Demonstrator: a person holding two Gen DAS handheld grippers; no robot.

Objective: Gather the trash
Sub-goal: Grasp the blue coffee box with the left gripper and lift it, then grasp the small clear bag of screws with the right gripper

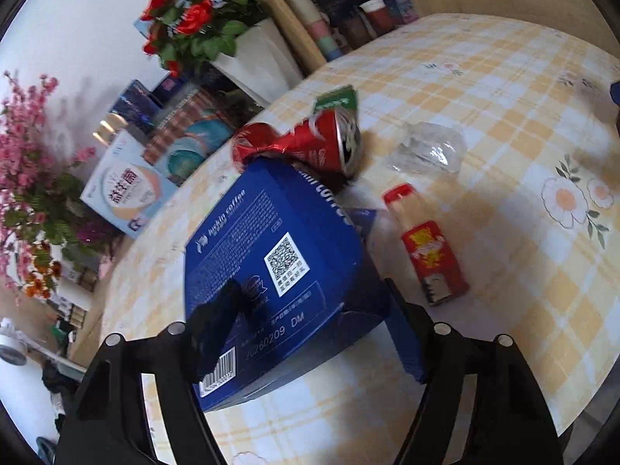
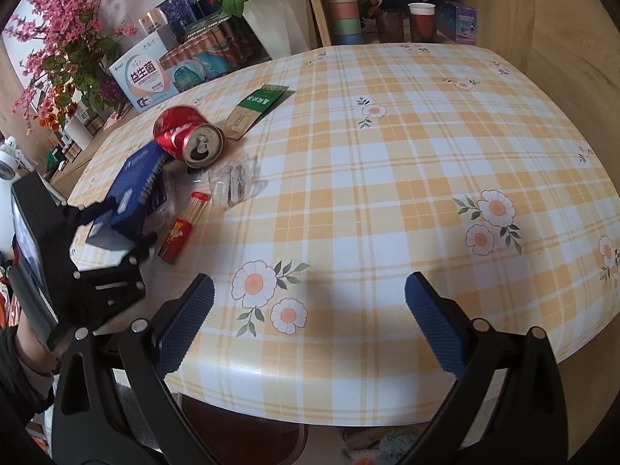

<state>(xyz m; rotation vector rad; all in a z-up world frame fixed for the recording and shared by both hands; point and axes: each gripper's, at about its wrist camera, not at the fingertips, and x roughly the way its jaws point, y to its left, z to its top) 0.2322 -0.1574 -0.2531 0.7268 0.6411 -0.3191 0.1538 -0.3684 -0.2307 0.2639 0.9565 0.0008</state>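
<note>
Left wrist view shows the left gripper [image 1: 310, 302] closed on a blue coffee box [image 1: 271, 263]; one finger [image 1: 217, 325] presses the printed face near the barcode, the other sits against the box's far side; the box is tilted, its upper end close against a crushed red can [image 1: 306, 143] lying on its side on the checked tablecloth [image 1: 484, 89]; behind the can a green packet [image 1: 337, 97] peeks out; to the right of the can lies a crumpled clear plastic wrapper [image 1: 430, 147]; nearer the camera, just beside the box, lies a small bottle [image 1: 426, 240] with a red cap and red label, on its side.

Right wrist view shows the right gripper [image 2: 310, 310] with its jaws wide apart and nothing between them, hovering over the near edge of the table above a printed flower [image 2: 254, 283]; the trash sits in a cluster at the left of the table: can [image 2: 190, 139], green packet [image 2: 257, 108], plastic wrapper [image 2: 232, 182], small bottle [image 2: 184, 228] and the blue box [image 2: 139, 186], which the left gripper [image 2: 116, 228] holds at its near end; along the far edge stand a white flowerpot [image 2: 279, 19] with red flowers, stacked cups [image 2: 341, 4], a pale box [image 2: 147, 73] and pink blossoms [image 2: 50, 31].
</note>
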